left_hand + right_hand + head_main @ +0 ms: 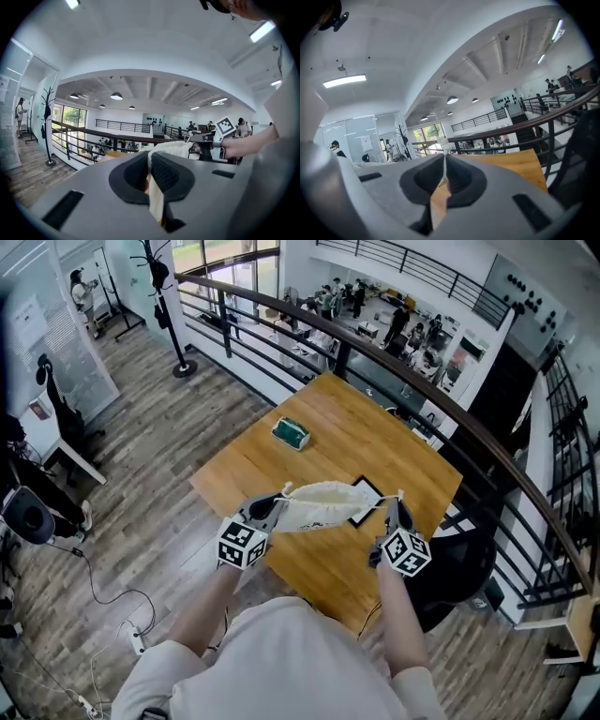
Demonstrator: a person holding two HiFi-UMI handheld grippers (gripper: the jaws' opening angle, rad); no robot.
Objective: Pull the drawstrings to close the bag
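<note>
So the bag (323,503) hangs in the air over the near half of the table (375,442), strung between the two grippers. The left gripper (274,503) is at its left end and the right gripper (395,508) at its right end. The left drawstring (155,199) and right drawstring (445,164) each sit between that gripper's fingers. On the table, a small box (291,433) lies further back to the left, and a flat board (367,491) lies under the bag's right side. A railing (281,313) runs behind the table, and there's a chair (459,563) off its near right corner.

No text, label or number can be read
</note>
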